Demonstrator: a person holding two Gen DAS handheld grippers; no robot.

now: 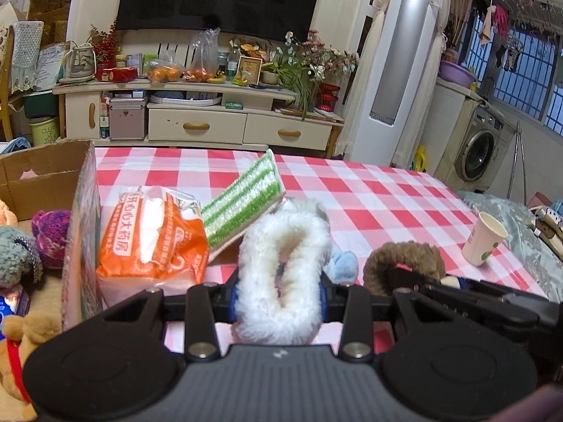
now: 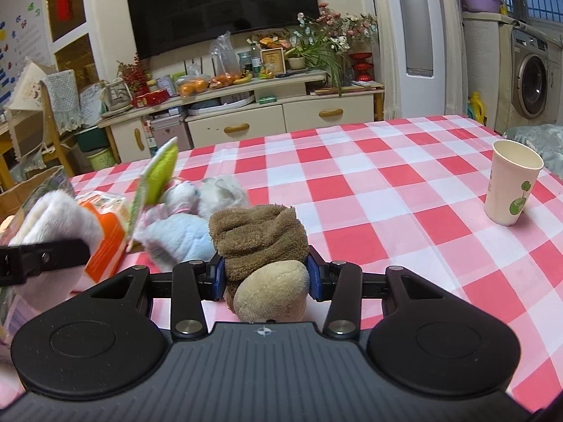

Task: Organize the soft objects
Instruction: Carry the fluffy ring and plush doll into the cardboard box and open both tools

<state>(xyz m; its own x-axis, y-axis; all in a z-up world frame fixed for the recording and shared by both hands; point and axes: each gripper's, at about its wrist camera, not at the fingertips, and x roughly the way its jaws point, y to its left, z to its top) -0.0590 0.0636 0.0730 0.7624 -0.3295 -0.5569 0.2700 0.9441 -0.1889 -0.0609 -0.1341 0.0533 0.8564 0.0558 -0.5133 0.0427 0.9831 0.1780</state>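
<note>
Checkered tablecloth (image 2: 404, 190) | left tool (image 1: 278, 299) clamps white fluffy toy (image 1: 281, 267) | right tool (image 2: 266, 276) clamps brown plush (image 2: 262, 242)

black claw (image 1: 279, 299), blue pads (image 1: 231, 304), silver screws, ribbed grey housing

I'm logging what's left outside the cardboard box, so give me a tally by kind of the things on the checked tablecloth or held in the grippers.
Plush toys: 3: white, brown, pale blue
Orange pharmacy bags: 1
Green-striped mop pads: 1
Paper cups: 1
Total: 6
</note>
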